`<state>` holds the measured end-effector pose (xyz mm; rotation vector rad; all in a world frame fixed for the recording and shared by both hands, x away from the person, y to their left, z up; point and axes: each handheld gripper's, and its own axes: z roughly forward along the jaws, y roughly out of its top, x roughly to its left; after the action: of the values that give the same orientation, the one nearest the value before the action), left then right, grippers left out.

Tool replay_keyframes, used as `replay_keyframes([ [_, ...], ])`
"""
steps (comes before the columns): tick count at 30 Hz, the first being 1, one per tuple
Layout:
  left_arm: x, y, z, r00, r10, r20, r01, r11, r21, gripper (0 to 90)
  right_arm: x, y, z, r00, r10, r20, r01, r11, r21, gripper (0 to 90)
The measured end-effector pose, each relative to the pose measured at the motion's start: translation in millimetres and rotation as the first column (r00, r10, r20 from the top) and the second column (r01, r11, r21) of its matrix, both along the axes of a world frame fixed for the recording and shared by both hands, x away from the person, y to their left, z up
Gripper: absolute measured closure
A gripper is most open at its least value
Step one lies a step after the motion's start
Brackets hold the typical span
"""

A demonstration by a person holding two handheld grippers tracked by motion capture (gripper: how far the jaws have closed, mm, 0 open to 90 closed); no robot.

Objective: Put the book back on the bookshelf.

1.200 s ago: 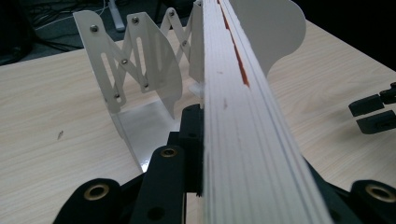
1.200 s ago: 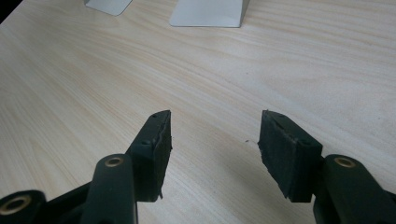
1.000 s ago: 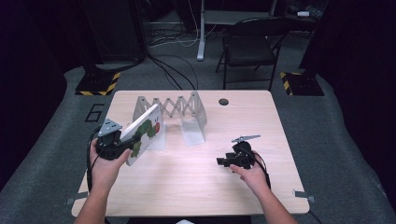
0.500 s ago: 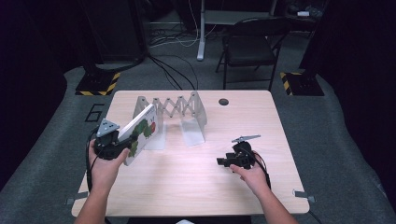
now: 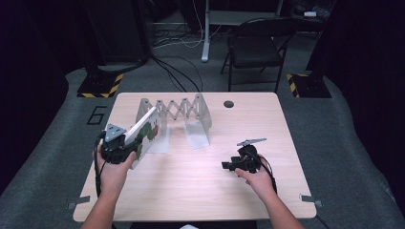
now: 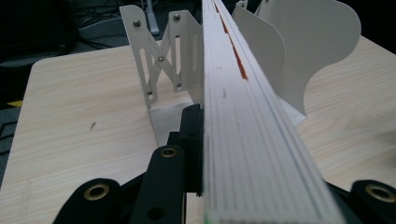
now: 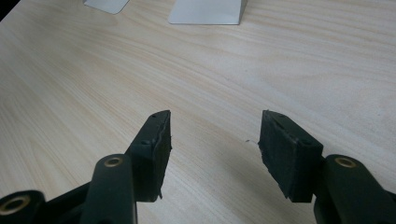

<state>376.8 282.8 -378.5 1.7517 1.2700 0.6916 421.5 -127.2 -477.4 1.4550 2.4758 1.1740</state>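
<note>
Clamped in the left gripper [image 5: 125,143] by its near end, a thick white book [image 6: 243,116], long axis running up and away from the jaws toward the accordion rack [image 5: 174,112] just ahead. Slot between white dividers [image 6: 299,51] dead ahead, slightly off to one side. Well apart, idle on the table [image 5: 200,191]: right gripper [image 7: 212,140], jaws parted and empty.

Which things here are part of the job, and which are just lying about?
In the job: book, held in the left tongs; white rack; table.
Lying about: folding chair; floor cables; right tongs, open and idle.
</note>
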Motion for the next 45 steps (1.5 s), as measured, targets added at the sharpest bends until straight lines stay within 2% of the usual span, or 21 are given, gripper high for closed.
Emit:
replay_keyframes([
  [5,4.8,-0.3,-1.6,0.9994,0.033,0.015,-0.033,0.9995,0.001,75.7,0.0,-0.1,-0.1,0.9999,0.004,0.011,-0.004,1.0,0.0,43.3],
  [7,7.6,-0.3,-2.7,0.9987,0.049,0.016,-0.049,0.9988,-0.003,75.7,-0.9,-0.3,0.5,1.0,-0.002,-0.006,0.002,1.0,0.004,43.2],
  [8,9.4,-0.6,-3.8,0.9983,0.056,0.017,-0.055,0.9984,-0.009,75.7,-0.2,-0.7,-0.5,1.0,0.004,0.009,-0.004,1.0,0.005,43.2],
  [10,12.7,-1.7,-6.3,0.9979,0.064,0.014,-0.064,0.9977,-0.022,75.7,-0.3,-0.9,-1.0,1.0,0.005,0.007,-0.005,1.0,0.008,43.2],
  [12,16.4,-4.4,-9.1,0.9973,0.072,0.01,-0.072,0.9972,-0.018,75.7,-1.9,-0.5,-0.9,0.9998,0.0,-0.018,0.0,1.0,0.008,43.2],
  [16,23.9,-10.5,-15.8,0.996,0.089,0.01,-0.089,0.9959,-0.018,75.6,-0.4,-3.5,-1.5,1.0,0.002,0.002,-0.002,0.9998,0.02,43.2],
  [20,29.2,-16.9,-21.1,0.9952,0.097,0.016,-0.097,0.9953,0.004,75.7,-1.4,-5.4,0.4,0.9999,-0.007,-0.011,0.007,0.9997,0.022,43.2],
  [25,34.6,-20.9,-25.1,0.9941,0.107,0.021,-0.106,0.9943,-0.009,75.7,-1.6,-5.0,1.0,0.9999,-0.009,-0.011,0.009,0.9996,0.027,43.2],
  [28,37.3,-22.4,-27.0,0.9933,0.112,0.028,-0.112,0.9937,0.005,75.7,-0.9,-4.7,0.5,1.0,-0.004,-0.004,0.004,0.9997,0.026,43.2],
  [29,38.3,-22.4,-27.8,0.9928,0.117,0.026,-0.117,0.9931,0.004,75.7,-0.1,-4.7,0.2,1.0,-0.001,0.005,0.001,0.9996,0.028,43.2],
  [30,39.0,-22.2,-28.6,0.9924,0.121,0.023,-0.121,0.9927,0.0,75.7,-0.8,-4.3,1.1,0.9999,-0.007,-0.012,0.008,0.9995,0.03,43.2],
  [38,43.4,-20.2,-42.2,0.9908,0.135,0.01,-0.135,0.9907,-0.014,75.7,0.3,-4.0,0.7,0.9999,-0.004,-0.012,0.004,0.9996,0.029,43.2],
  [39,43.7,-19.9,-43.5,0.9914,0.131,0.003,-0.131,0.9914,0.0,75.7,0.2,-3.7,0.7,0.9999,-0.004,-0.012,0.004,0.9996,0.029,43.2],
  [44,46.1,-22.3,-50.6,0.9903,0.139,0.01,-0.139,0.9903,0.002,75.7,0.6,-2.7,-0.3,1.0,0.004,0.0,-0.004,0.9997,0.026,43.2],
  [45,46.3,-21.2,-51.0,0.9912,0.133,-0.001,-0.133,0.9911,0.014,75.6,0.6,-2.6,-0.3,1.0,0.004,0.0,-0.004,0.9997,0.026,43.2],
])
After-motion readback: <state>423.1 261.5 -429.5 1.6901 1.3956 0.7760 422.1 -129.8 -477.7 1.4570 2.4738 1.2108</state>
